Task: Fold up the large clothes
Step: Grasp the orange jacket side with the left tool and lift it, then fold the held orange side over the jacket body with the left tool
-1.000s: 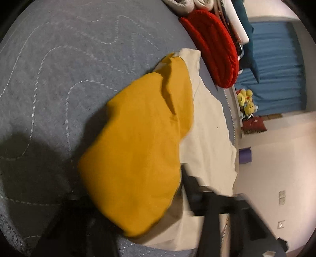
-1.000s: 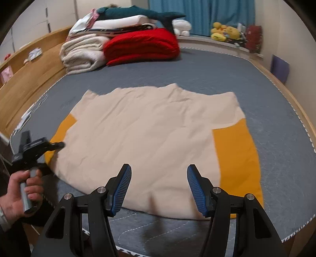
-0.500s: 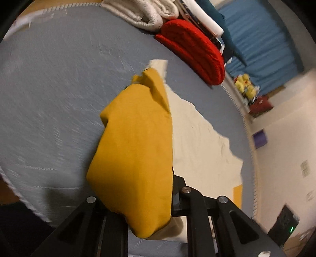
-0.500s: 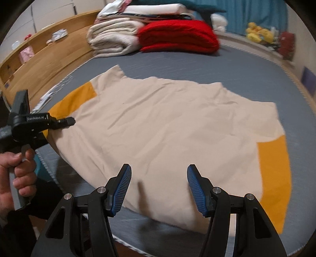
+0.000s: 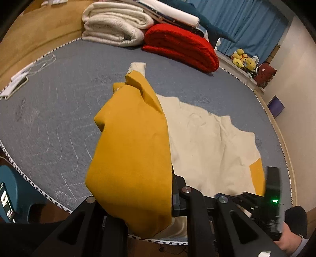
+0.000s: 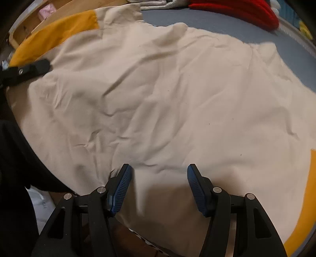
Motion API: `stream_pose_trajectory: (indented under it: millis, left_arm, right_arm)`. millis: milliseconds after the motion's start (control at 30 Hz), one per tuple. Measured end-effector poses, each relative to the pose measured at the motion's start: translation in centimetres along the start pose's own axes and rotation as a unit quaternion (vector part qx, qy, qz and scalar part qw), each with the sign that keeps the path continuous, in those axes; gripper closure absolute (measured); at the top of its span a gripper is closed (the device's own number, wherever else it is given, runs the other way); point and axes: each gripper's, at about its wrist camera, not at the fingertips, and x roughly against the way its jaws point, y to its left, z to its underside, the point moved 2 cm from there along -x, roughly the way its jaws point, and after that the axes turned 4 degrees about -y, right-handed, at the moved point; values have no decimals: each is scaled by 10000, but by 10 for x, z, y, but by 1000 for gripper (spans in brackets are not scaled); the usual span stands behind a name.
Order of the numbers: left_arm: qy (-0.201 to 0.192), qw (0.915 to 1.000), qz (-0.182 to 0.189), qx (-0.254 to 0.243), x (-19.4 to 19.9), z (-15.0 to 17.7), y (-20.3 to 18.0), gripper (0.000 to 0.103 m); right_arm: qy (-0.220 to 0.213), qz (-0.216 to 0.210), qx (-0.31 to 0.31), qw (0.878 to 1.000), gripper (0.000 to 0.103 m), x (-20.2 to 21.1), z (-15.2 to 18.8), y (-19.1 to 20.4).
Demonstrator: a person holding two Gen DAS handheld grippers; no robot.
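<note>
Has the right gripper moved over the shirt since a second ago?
Yes. The right gripper has come closer to the cream shirt; the red blanket has slid to the view's top edge.

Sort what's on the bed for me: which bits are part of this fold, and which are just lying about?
Part of the fold:
- cream garment, spread on the grey mattress
- its yellow sleeve, pinched and lifted by the left gripper
- right gripper, open above the near hem

Lying about:
- red blanket
- white blankets
- yellow plush toys
- phone and cable
</note>
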Motion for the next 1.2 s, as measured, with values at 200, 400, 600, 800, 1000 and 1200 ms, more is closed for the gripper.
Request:
stream_pose_trajectory:
  millis: [200,400,600,800,1000,1200]
  left_arm:
    - [-288,9962,-19,-817,15,-4,-62,88]
    - [-463,9846,77,-1681,20,11,-145,88]
    - [-324,9692,183,-2433,9,31,-229,89]
    - [1,9525,267,-3032,-27,61,-307,89]
    - [407,9310,399,-3605,-66,110,-372,89]
    - [950,9152,493,-3884,-99,155,-393,69]
  right_arm:
    - [-1038,270,-353,9936,43,87,2,-32]
    - [-1586,955,-1009,9775,43,147,36,-93]
    - [-2295,1777,-1682,9421,43,215,94,-133]
    - [-2482,2029,-1965,9266,43,254,123,-178]
    - [-2515,2080,-2162,9202,43,269,143,-198]
    - [-2522,2063,-2333,9162,43,275,145,-216]
